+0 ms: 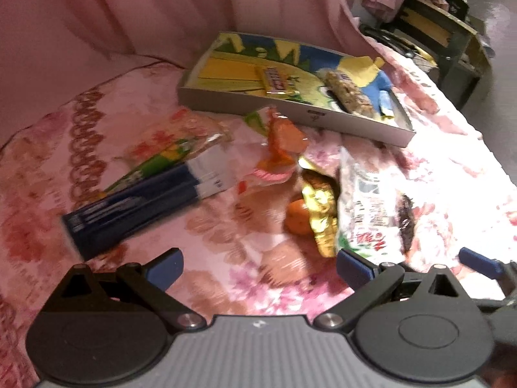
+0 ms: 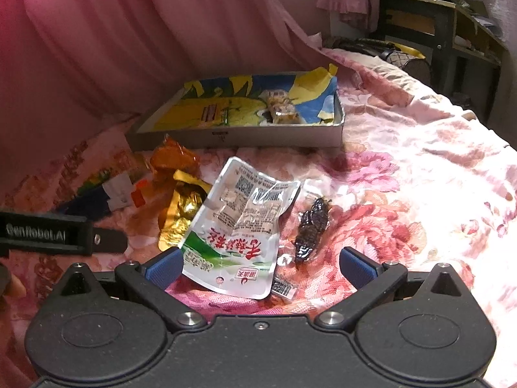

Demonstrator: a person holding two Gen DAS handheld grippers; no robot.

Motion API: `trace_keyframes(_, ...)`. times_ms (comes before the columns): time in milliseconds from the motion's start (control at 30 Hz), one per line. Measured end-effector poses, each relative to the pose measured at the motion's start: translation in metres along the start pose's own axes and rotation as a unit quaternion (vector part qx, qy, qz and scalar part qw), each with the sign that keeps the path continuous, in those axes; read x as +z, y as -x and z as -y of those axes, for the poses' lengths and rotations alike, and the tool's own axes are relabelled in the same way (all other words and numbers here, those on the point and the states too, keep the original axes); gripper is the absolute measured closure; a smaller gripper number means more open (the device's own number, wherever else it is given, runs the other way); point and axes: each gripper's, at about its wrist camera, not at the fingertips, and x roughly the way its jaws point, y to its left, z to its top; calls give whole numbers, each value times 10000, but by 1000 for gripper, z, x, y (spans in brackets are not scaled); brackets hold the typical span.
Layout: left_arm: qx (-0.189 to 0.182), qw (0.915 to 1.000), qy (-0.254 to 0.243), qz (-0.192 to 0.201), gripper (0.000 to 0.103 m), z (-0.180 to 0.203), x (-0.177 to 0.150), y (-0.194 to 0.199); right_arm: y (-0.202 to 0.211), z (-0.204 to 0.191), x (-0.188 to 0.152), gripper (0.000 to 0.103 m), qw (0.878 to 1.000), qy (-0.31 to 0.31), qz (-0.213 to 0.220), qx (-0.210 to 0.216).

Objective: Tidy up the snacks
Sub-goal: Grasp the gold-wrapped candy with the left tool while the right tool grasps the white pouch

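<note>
Right gripper [image 2: 258,266] — fingers spread wide, holding nothing. The white pouch [image 2: 240,223] lies just ahead; its near-left corner overlaps the left blue pad [image 2: 164,266] in view, contact not certain. Long axis runs from near toward far, leaning slightly left. Just to its right, a small clear packet with a dark snack [image 2: 310,226], axis near-to-far, between the pads' lines but nearer the pouch.

Left gripper [image 1: 258,266] — fingers likewise spread, empty, over bare floral bedspread [image 1: 226,278]. Gold wrapper [image 1: 321,213] and a small orange fruit [image 1: 299,218] lie ahead, right of centre; the blue box [image 1: 142,207] lies ahead to the left, long axis slanting from near-left to far-right.

Judgement: the right hand is the nearer to the pouch.

Farther: orange wrapper [image 2: 173,158], then the tray [image 2: 232,137] — near wall facing the grippers, two bars already inside, left half free. Bedspread right of the pouch is open; pink curtain [image 2: 129,48] closes the far left.
</note>
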Motion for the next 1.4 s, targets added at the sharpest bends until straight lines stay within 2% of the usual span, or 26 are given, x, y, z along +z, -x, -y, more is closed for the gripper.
trace_keyframes(133,-206,9998,-79,20,0,3,8,-12,-7,-6,-1,1,9998,181,50,7)
trace_keyframes(267,-201,9996,-182,63,0,3,15,-23,-10,-2,1,2,9992,156,175,-320)
trace_keyframes(367,-312,9991,-262,96,0,3,20,-30,-18,9,8,6,9979,-61,165,-620)
trace_keyframes(500,-540,9974,-436,188,2,7,27,-38,-32,21,14,15,9968,-320,33,-737)
trace_keyframes(600,-743,9959,-472,197,10,10,31,-45,-37,20,13,21,9975,-350,-5,-610)
trace_keyframes(700,-962,9944,-395,187,23,9,35,-51,-36,11,12,22,9992,-159,89,-366)
trace_keyframes(767,-1110,9932,-291,182,27,6,38,-56,-35,5,12,22,9997,-55,125,-192)
trace_keyframes(833,-1260,9916,-205,185,38,3,42,-61,-35,1,12,21,9999,-71,99,72)
trace_keyframes(933,-1469,9891,-58,77,53,-1,48,-70,-39,-6,13,16,9992,-121,60,377)
trace_keyframes(1000,-1556,9878,50,-8,59,-5,50,-77,-41,-9,13,10,9989,-121,64,441)
trace_keyframes(1233,-1832,9817,446,-251,65,-16,56,-97,-60,-12,16,6,9972,-470,-47,571)
trace_keyframes(1400,-1936,9801,274,-353,67,-10,57,-106,-75,-2,15,7,9936,-1012,-314,397)
